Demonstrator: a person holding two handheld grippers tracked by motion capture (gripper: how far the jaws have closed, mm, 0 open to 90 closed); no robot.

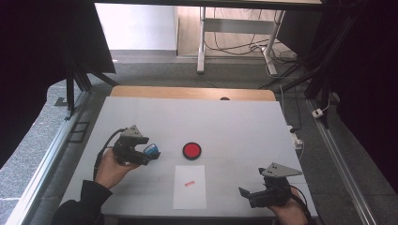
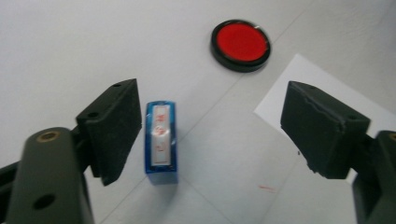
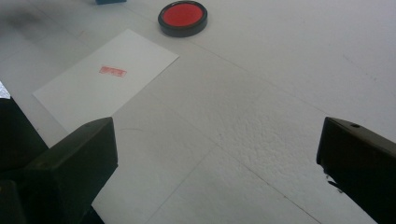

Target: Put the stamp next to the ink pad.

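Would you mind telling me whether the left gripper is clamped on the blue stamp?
No, the left gripper's fingers stand wide apart, and the blue stamp rests on the table between them.

Red characters on the silver label of the blue stamp [image 2: 161,137], too blurred to read; small red rectangular imprint [image 3: 113,71] on the white sheet of paper [image 3: 84,88], at about five o'clock from the red ink pad [image 1: 192,150] in the high view, lettering too small to make out; no legible text elsewhere.
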